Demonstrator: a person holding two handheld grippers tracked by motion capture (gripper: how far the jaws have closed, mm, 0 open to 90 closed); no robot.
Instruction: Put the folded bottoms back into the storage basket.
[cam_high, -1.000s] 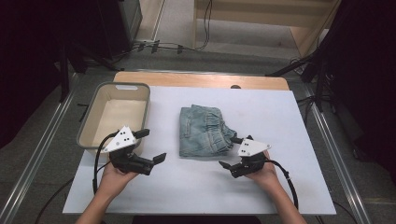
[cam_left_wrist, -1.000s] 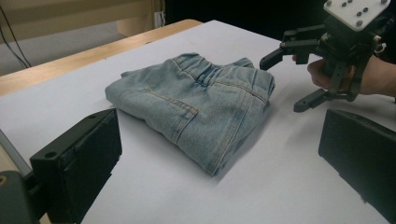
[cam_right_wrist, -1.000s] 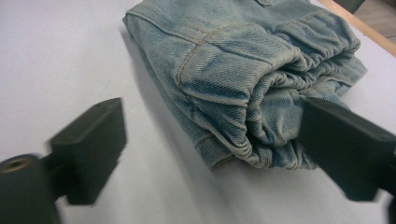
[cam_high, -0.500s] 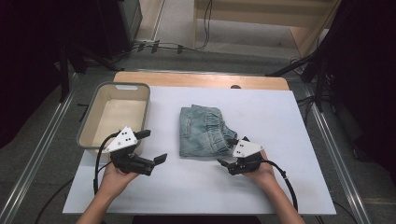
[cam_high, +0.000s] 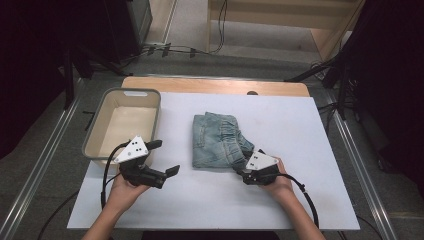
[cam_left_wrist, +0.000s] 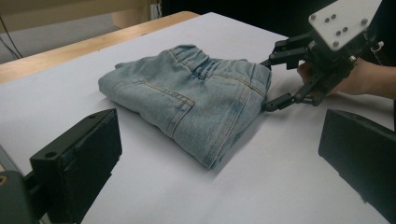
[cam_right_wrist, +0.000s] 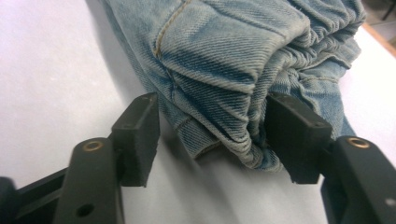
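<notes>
Faded blue denim is what your right gripper has reached: the folded jeans lie near the middle of the white counter, and your right fingers straddle the folded corner nearest you. In the right gripper view one finger sits on each side of the bunched fold, the right one touching the cloth, the left one just beside it with a gap showing, so the fingers are spread around the denim and not yet clamped on it. The left gripper view shows the same from the side: the right gripper with one finger above the edge of the jeans and one low against the counter.

Your left gripper hangs over bare counter to the left of the jeans, well apart from them, its fingers wide open and holding nothing.

A beige plastic bin sits at the counter's left edge, just behind your left hand. Nothing lies between either gripper and the jeans. A strip of wooden tabletop shows along the far edge.
</notes>
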